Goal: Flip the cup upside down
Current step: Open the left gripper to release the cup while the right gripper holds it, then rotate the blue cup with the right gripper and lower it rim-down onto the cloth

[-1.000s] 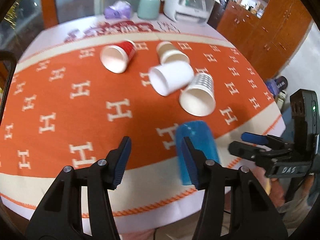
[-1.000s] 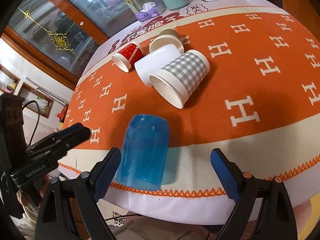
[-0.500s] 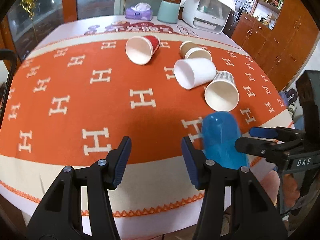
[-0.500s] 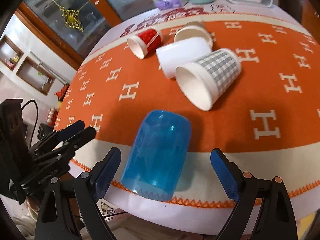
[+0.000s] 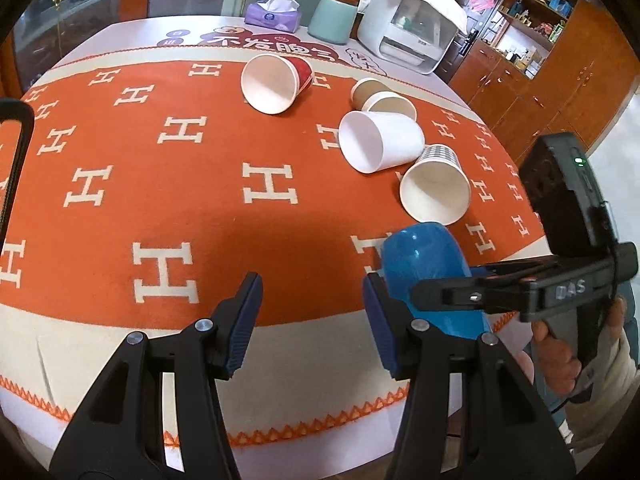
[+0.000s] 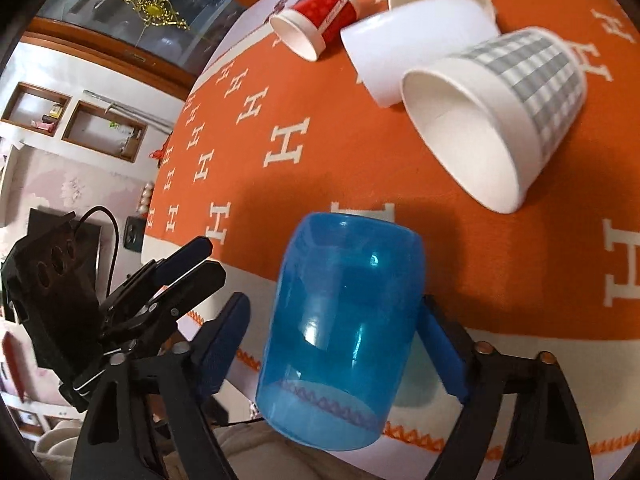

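A translucent blue plastic cup (image 6: 344, 320) lies on its side near the table's front edge, its open mouth toward the right wrist camera. My right gripper (image 6: 332, 344) is open, one finger on each side of the cup; the right pad is close to its wall, the left pad stands apart. The cup also shows in the left wrist view (image 5: 424, 276), partly behind the right gripper's fingers (image 5: 452, 292). My left gripper (image 5: 312, 316) is open and empty, just left of the cup above the cloth.
An orange H-patterned cloth (image 5: 160, 200) covers the table. Several paper cups lie on their sides: grey checked (image 6: 500, 120), white (image 6: 416, 44), red (image 6: 320, 20), brown (image 5: 380, 96). A tissue box (image 5: 272, 12), green canister (image 5: 332, 18) and white appliance (image 5: 412, 28) stand at the back.
My right gripper has moved forward around the blue cup and its jaws have narrowed. The left gripper has shifted left, away from the cup.
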